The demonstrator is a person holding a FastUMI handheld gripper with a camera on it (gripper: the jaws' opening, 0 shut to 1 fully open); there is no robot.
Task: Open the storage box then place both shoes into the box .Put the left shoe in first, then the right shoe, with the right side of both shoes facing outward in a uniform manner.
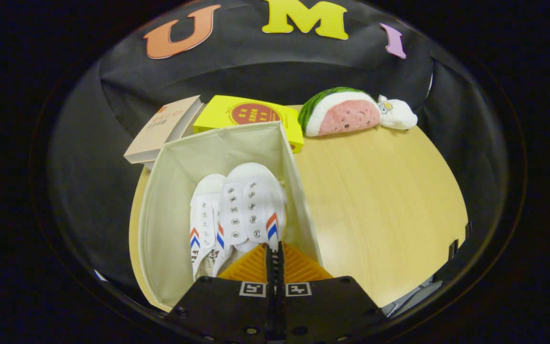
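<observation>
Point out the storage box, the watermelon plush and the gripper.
storage box [170, 191]: gripper view, bare inner left wall.
watermelon plush [346, 117]: gripper view, pink face.
gripper [274, 251]: gripper view, fingertips, closed together above the shoes.

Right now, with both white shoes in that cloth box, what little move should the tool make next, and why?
Probably open a little and draw straight back. The tool looks shut, fingers together at the heel of the nearer white canvas shoe, which lies beside the other white shoe inside the cream fabric storage box. Whether it pinches the heel is unclear, so release gently first.
</observation>
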